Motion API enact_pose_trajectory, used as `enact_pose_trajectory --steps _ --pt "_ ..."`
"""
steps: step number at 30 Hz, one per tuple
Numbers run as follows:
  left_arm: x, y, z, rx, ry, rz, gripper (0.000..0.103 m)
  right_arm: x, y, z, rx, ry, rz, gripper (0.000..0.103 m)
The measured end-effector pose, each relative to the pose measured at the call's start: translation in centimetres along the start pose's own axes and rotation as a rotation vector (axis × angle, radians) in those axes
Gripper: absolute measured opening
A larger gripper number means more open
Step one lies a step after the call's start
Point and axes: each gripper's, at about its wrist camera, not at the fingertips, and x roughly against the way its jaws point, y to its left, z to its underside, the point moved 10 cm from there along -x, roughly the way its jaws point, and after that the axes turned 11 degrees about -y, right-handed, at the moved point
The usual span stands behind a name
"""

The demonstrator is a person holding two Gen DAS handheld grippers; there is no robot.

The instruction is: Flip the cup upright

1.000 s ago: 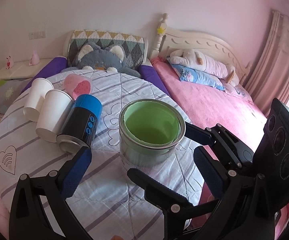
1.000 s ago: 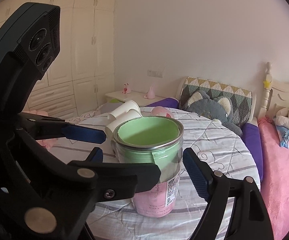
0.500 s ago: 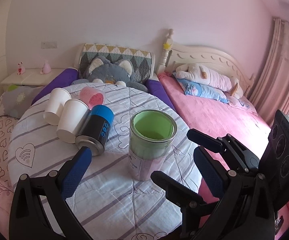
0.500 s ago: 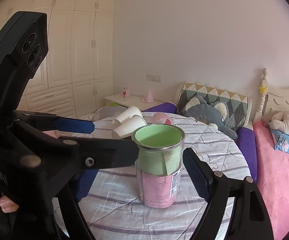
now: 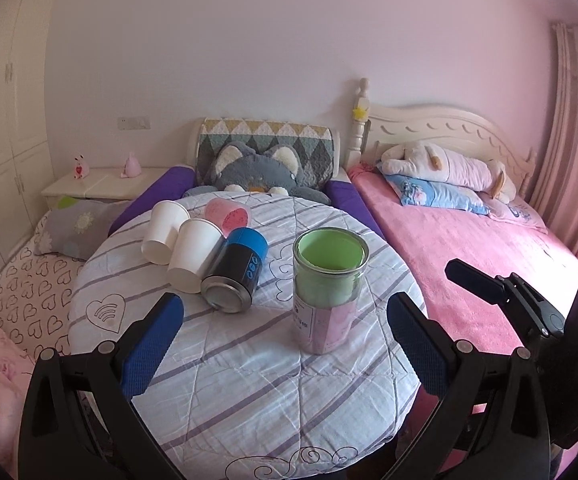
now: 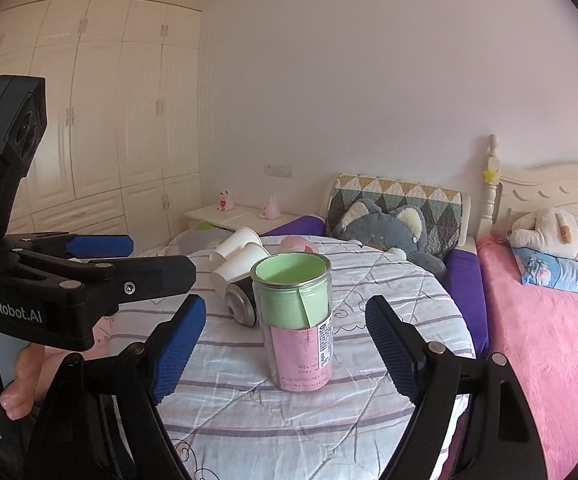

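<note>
A clear cup with a green and pink paper lining (image 5: 327, 292) stands upright on the round quilted table (image 5: 249, 380); it also shows in the right wrist view (image 6: 295, 316). My left gripper (image 5: 285, 340) is open and empty, drawn back in front of the cup. My right gripper (image 6: 285, 344) is open and empty, with the cup standing between and beyond its fingers. Each gripper shows in the other's view, the right one (image 5: 501, 292) at the right, the left one (image 6: 89, 264) at the left.
Lying on their sides at the table's back left are two white paper cups (image 5: 181, 240), a pink cup (image 5: 229, 214) and a black and blue can (image 5: 237, 274). Beds with plush toys (image 5: 257, 168) surround the table. A nightstand (image 5: 97, 182) and wardrobes (image 6: 89, 140) stand left.
Both grippers have pulled back from the upright cup, which now looks smaller and farther away. The cup has stayed standing where it was.
</note>
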Motion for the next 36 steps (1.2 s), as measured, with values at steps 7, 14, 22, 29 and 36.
enact_pose_trajectory --steps 7,14,22,29,36 --pt "0.5 0.2 0.3 -0.013 -0.003 -0.039 0.103 1.0 -0.3 -0.5 -0.002 -0.014 0.027 0.083" --pt "0.9 0.2 0.4 -0.018 -0.004 -0.056 0.103 1.7 -0.2 -0.8 0.0 -0.027 0.036 0.083" --pt "1.0 0.1 0.5 -0.019 -0.005 -0.06 0.103 1.7 -0.3 -0.9 0.001 -0.032 0.04 0.083" --pt "1.2 0.1 0.4 -0.026 -0.016 -0.066 0.103 1.7 -0.2 -0.9 -0.001 -0.032 0.038 0.083" --pt "1.2 0.0 0.5 -0.029 -0.016 -0.067 0.103 1.6 -0.2 -0.9 -0.003 -0.031 0.036 0.083"
